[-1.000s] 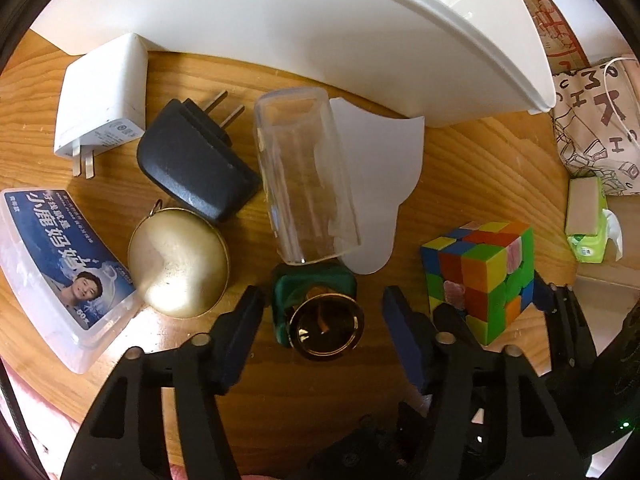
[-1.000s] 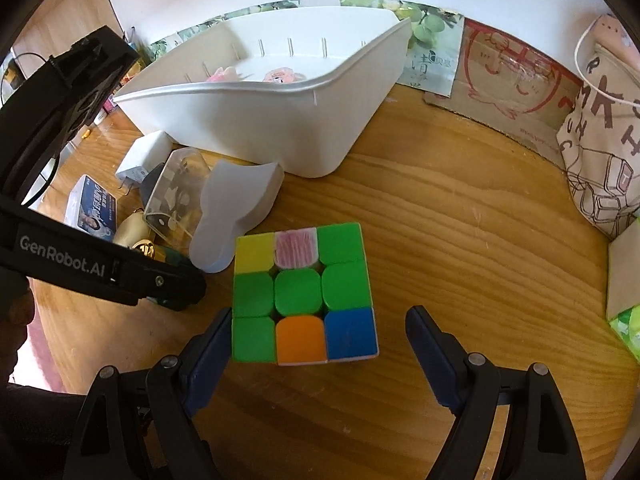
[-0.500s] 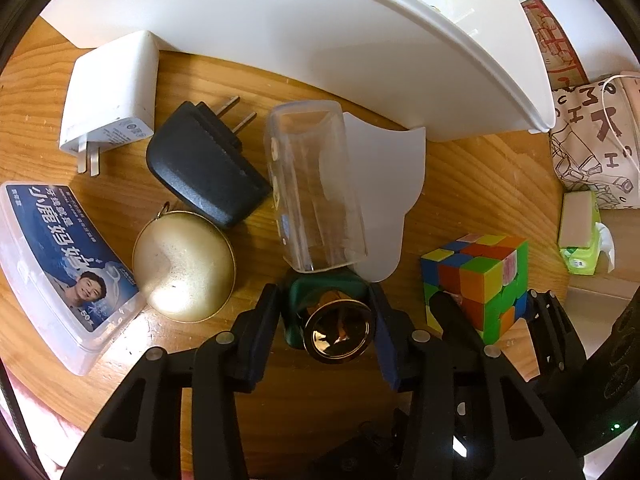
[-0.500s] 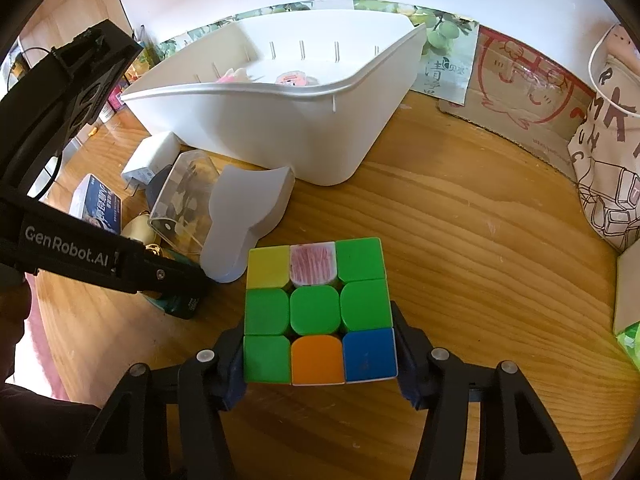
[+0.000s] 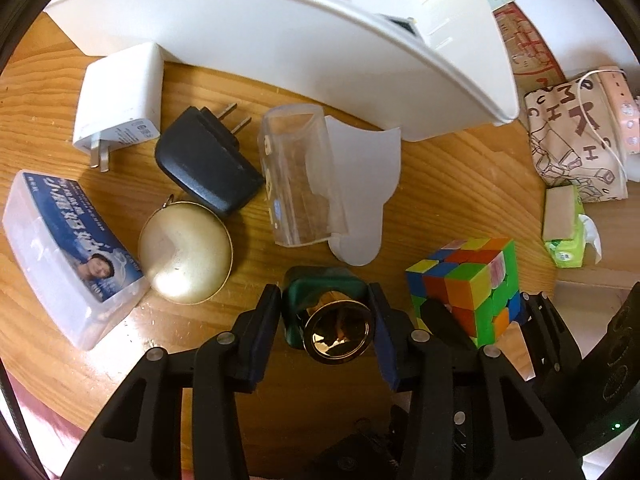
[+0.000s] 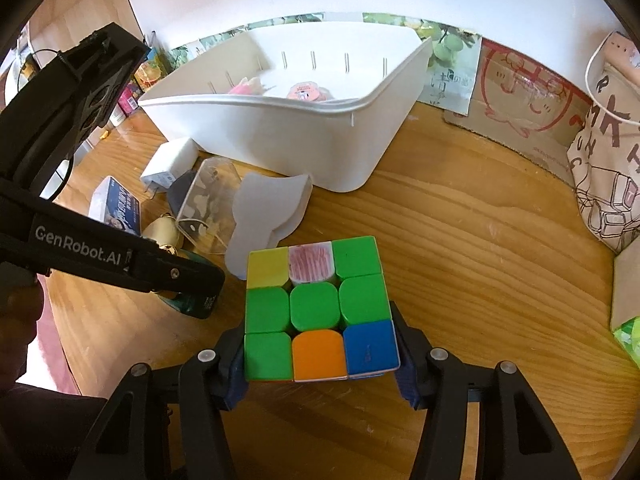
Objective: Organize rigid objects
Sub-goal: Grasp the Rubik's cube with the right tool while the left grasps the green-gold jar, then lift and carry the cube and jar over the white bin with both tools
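Wooden table (image 6: 460, 240), white bin (image 6: 320, 136), chargers, gold compact (image 5: 185, 252), puzzle cube (image 6: 320, 308), clear case (image 5: 300, 176)

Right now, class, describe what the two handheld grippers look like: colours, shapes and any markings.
Both are matte black plastic. The left gripper and the right gripper each have two angular, cut-out fingers with silver screw heads and dark blue pads at the tips. The left gripper's side, seen from the right wrist view, carries white "GenRobot.AI" lettering.

The white bin (image 5: 280, 40) is cut off by the top edge; small pink items inside (image 6: 306, 91) stay unidentifiable.
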A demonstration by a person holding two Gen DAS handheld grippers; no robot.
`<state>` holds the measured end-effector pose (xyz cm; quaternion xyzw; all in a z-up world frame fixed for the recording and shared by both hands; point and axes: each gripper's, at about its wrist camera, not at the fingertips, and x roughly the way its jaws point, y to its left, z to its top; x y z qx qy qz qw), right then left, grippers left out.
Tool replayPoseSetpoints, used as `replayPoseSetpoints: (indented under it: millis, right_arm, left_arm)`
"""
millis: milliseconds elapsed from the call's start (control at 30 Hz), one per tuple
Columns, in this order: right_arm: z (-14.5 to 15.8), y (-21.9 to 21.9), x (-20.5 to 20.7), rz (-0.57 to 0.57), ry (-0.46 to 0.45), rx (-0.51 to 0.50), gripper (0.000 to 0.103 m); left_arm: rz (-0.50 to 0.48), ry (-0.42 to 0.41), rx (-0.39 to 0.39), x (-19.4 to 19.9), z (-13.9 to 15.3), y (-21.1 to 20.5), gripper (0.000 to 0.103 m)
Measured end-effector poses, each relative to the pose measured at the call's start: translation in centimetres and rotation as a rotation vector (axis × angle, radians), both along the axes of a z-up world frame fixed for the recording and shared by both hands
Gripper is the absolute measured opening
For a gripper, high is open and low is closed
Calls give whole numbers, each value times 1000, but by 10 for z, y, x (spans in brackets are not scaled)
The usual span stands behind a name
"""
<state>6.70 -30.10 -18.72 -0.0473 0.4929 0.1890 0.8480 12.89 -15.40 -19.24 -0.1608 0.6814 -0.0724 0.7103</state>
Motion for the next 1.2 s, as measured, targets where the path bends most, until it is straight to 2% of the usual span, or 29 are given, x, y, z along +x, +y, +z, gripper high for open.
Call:
replayPoseSetpoints:
  millis: [267, 400, 633, 1033, 1200]
  right_arm:
    - [15, 5, -14, 9, -53, -3, 58]
    - [22, 7, -21, 14, -83, -5, 58]
    - [33, 11, -32, 33, -115, 0, 58]
    - [58, 44, -24, 106, -191, 13, 58]
    - [67, 59, -9, 114, -218, 26, 58]
  left_arm:
    - [23, -85, -3, -22, 22, 12, 47]
    - [40, -124, 20, -32, 38, 22, 47]
    - [102, -183, 32, -39, 61, 41, 47]
    - [153, -350, 84, -13, 115, 86, 47]
    - [152, -389, 101, 4, 132, 104, 47]
